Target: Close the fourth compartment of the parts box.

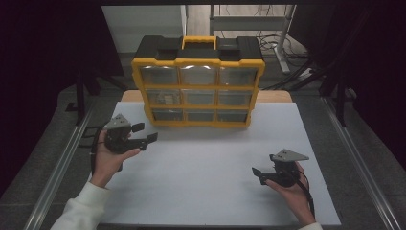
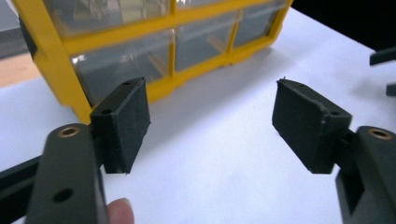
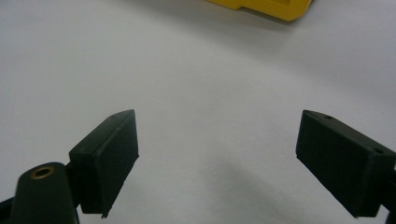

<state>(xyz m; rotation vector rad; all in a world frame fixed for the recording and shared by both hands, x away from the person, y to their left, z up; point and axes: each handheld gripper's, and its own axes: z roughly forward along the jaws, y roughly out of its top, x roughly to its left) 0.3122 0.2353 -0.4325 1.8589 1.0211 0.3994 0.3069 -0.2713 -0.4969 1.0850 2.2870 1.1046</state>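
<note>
A yellow and black drawer cabinet (image 1: 198, 91) with clear drawers stands at the back middle of the white tabletop (image 1: 206, 158). My left gripper (image 1: 148, 132) is held at the left, just off the cabinet's lower left corner, pointing right. Its jaws stand open over bare table in the left gripper view (image 2: 210, 116), with the cabinet's lowest drawers (image 2: 126, 65) close behind them. My right gripper (image 1: 257, 175) rests low at the front right, pointing left. It is open with nothing between its pads (image 3: 217, 149). A yellow corner of the cabinet (image 3: 266, 7) shows far off.
The cabinet has a yellow carry handle (image 1: 198, 42) on its black top. Metal rails (image 1: 57, 167) run along both sides of the table. Behind the table stand a desk leg and cables (image 1: 282, 45). White surface lies open between the two grippers.
</note>
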